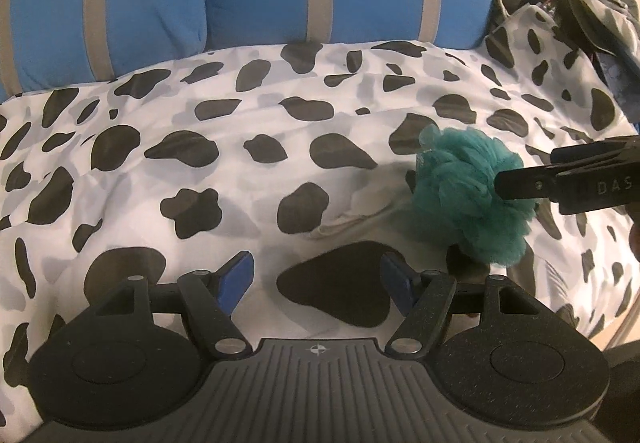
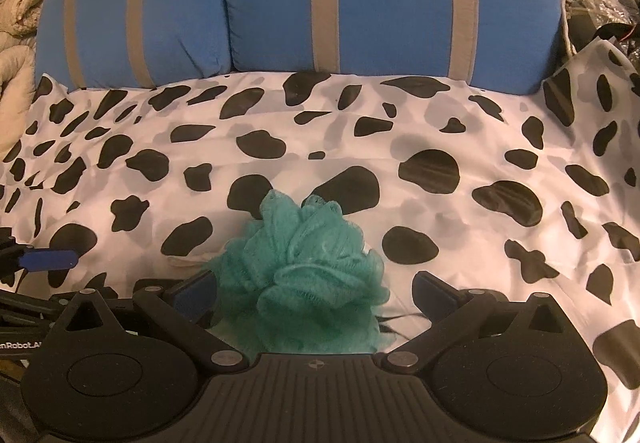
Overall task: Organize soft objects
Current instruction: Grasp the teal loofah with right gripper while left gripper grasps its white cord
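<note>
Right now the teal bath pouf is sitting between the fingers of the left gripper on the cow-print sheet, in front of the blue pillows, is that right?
Not quite: the teal bath pouf sits between the fingers of the right gripper, as the right wrist view shows. The left gripper is open with nothing between its fingers. The rest holds: cow-print sheet, blue pillows behind.

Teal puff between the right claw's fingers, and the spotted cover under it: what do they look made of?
Teal puff: looks like gathered nylon mesh, matte; fine netting and ruffled folds show, like a bath sponge. Spotted cover: thin woven fabric, probably polyester, slightly glossy; soft creases and faint sheen on the black patches.
</note>
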